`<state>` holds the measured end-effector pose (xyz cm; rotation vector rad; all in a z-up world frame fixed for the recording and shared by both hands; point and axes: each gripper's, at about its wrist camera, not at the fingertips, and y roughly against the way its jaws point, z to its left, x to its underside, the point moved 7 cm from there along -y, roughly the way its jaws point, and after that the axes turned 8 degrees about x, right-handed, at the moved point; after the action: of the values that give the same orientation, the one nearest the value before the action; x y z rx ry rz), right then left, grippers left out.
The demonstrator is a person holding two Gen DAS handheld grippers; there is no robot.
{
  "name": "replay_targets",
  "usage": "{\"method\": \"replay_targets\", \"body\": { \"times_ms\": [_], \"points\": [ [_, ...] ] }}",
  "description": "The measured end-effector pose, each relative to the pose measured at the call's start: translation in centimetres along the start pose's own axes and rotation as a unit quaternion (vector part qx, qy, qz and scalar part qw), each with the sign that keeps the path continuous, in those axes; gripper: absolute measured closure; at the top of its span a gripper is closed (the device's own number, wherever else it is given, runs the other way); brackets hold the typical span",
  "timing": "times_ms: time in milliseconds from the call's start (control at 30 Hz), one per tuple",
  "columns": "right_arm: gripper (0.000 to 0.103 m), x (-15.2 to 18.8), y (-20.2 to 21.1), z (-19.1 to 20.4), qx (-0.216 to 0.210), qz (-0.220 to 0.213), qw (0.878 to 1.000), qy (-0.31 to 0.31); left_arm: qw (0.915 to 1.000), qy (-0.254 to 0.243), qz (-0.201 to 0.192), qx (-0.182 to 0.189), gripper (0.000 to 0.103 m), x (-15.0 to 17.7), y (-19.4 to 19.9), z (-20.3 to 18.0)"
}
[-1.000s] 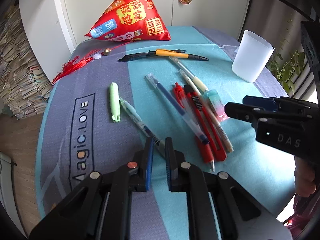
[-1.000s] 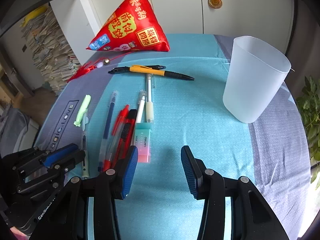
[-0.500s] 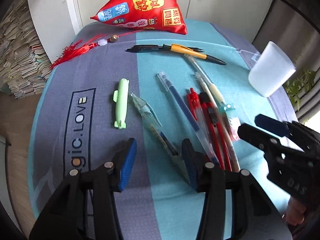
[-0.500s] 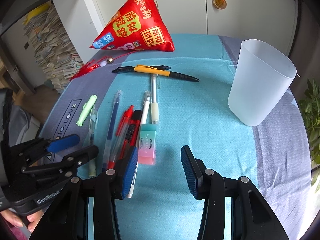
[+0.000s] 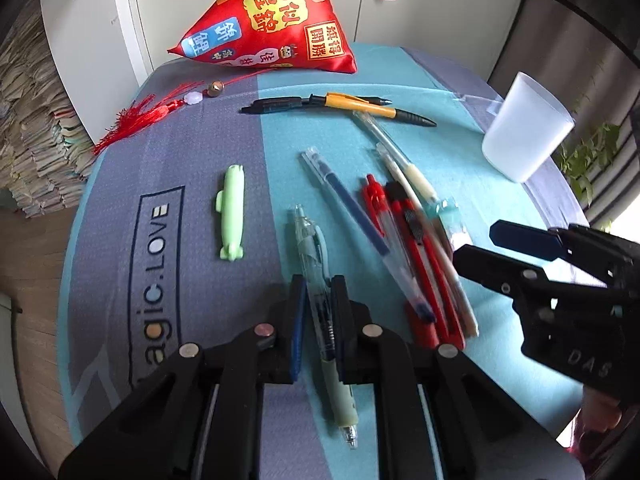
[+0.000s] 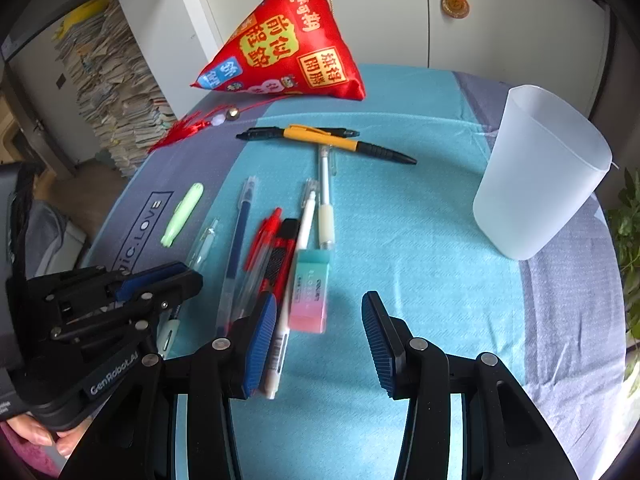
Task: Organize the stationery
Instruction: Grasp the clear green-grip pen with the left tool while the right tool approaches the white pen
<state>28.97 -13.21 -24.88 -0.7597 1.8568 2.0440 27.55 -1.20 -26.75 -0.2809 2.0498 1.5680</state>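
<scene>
My left gripper (image 5: 319, 292) is shut on a clear pale-green pen (image 5: 316, 264) that lies on the tablecloth; it also shows in the right wrist view (image 6: 160, 280). My right gripper (image 6: 319, 320) is open and empty, hovering over a pink-and-teal eraser (image 6: 312, 290) and a white pen (image 6: 292, 276); it also shows in the left wrist view (image 5: 516, 248). Beside them lie a blue pen (image 5: 348, 204), a red pen (image 5: 378, 208) and a red utility knife (image 5: 416, 240). A frosted plastic cup (image 6: 540, 172) stands at the right.
A green pen-shaped item (image 5: 232, 212) lies apart at the left. A black pen (image 5: 276, 104) and a yellow pen (image 5: 372, 108) lie at the back, before a red triangular cushion (image 5: 272, 24) with a tassel (image 5: 148, 114). Table edges curve away on both sides.
My left gripper moved forward over the pale-green pen and closed from open onto it. My right gripper stayed open and drifted slightly closer to the eraser.
</scene>
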Motion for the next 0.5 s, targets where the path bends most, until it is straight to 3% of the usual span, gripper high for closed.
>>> {"method": "replay_targets", "body": {
  "times_ms": [267, 500],
  "points": [
    [0.056, 1.8, -0.4, 1.5, 0.002, 0.021, 0.999, 0.028, 0.9997, -0.004, -0.026, 0.001, 0.094, 0.7, 2.1, -0.1],
    [0.063, 2.2, -0.1, 0.5, 0.018, 0.014, 1.0, 0.019, 0.9992, -0.009, -0.038, 0.004, 0.094, 1.0, 2.8, -0.2]
  ]
}}
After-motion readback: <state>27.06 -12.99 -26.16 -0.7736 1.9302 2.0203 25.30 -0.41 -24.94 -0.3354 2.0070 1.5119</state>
